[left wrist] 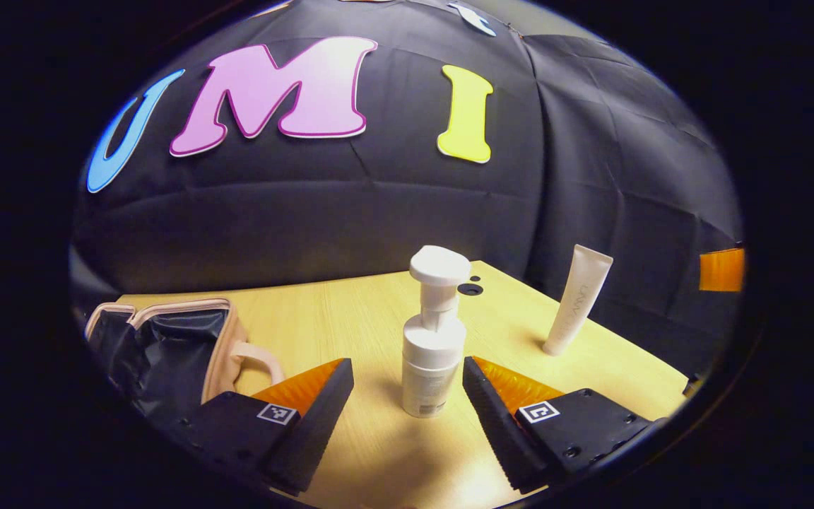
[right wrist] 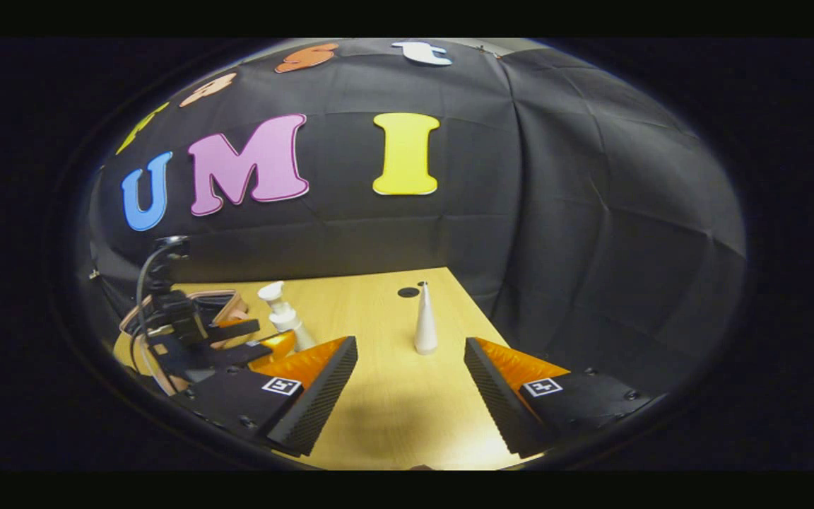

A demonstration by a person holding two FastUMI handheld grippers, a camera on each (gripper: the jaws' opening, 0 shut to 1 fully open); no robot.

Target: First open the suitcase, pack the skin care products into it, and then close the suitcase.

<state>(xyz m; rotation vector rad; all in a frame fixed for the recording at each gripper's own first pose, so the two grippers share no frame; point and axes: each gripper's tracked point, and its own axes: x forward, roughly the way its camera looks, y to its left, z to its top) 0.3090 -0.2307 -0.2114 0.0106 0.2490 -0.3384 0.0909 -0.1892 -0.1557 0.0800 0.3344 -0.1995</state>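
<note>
A white pump bottle (left wrist: pixel 434 339) stands upright on the wooden table (left wrist: pixel 350 311), just ahead of my left gripper (left wrist: pixel 407 385). That gripper is open, a finger on each side of the bottle and neither touching it. A white tube (left wrist: pixel 578 300) stands on its cap to the right. The pink suitcase (left wrist: pixel 167 346) lies open at the left, its dark lining showing. In the right gripper view my right gripper (right wrist: pixel 410 371) is open over bare table, with the tube (right wrist: pixel 425 322) edge-on ahead of it. Farther left there, the left gripper (right wrist: pixel 237 339) sits by the pump bottle (right wrist: pixel 281 314) and the suitcase (right wrist: pixel 227 304).
The table's far right corner has a small dark hole (left wrist: pixel 470 288) near its edge. Black cloth walls close in behind and to the right. Cables (right wrist: pixel 149 283) run from the left gripper's body.
</note>
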